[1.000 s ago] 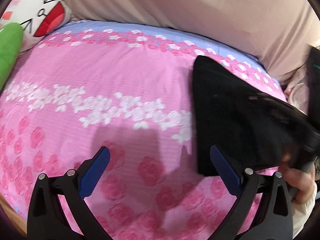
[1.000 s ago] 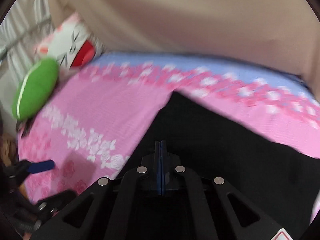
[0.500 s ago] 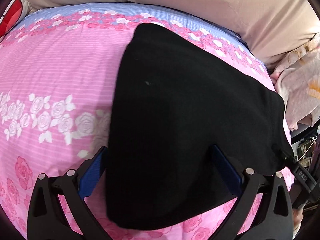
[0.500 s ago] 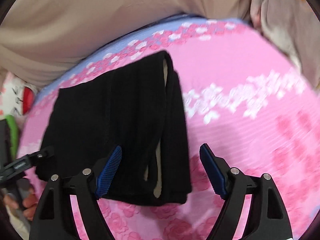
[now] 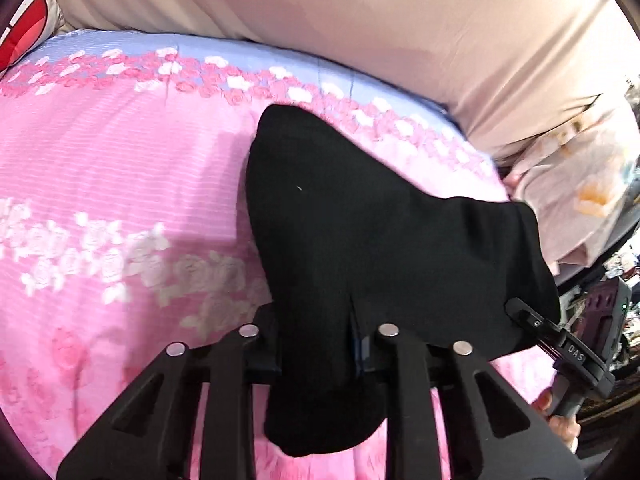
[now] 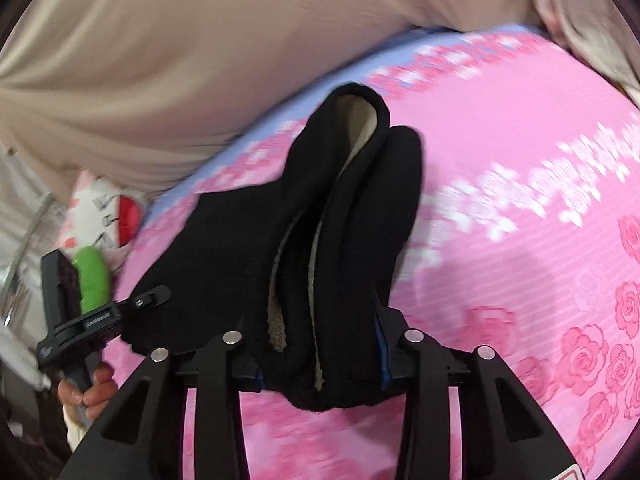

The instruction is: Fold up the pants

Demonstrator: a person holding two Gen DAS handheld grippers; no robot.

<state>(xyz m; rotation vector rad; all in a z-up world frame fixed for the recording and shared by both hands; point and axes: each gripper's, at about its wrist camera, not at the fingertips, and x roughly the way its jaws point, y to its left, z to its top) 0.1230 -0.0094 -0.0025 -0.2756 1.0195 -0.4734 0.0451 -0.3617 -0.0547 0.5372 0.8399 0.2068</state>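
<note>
The black pants [image 5: 360, 248] are folded into a thick bundle and lifted off the pink flowered bedspread [image 5: 100, 168]. My left gripper [image 5: 320, 352] is shut on the near left edge of the bundle. My right gripper [image 6: 320, 356] is shut on the near right end, where the pale fleece lining [image 6: 356, 128] shows between the layers of the pants [image 6: 224, 248]. Each gripper shows in the other's view: the right one at the far right [image 5: 560, 344], the left one at the far left [image 6: 116, 312]. The fingertips are hidden in the cloth.
A beige cover [image 5: 360, 20] lies bunched along the back of the bed. A white cat-face cushion [image 6: 108, 212] and a green plush [image 6: 94, 280] sit at the left end. A pale flowered pillow [image 5: 580, 200] lies at the right end.
Both grippers have closed on the near edge of the folded pants, one at each side. The bundle has come up off the bedspread.
</note>
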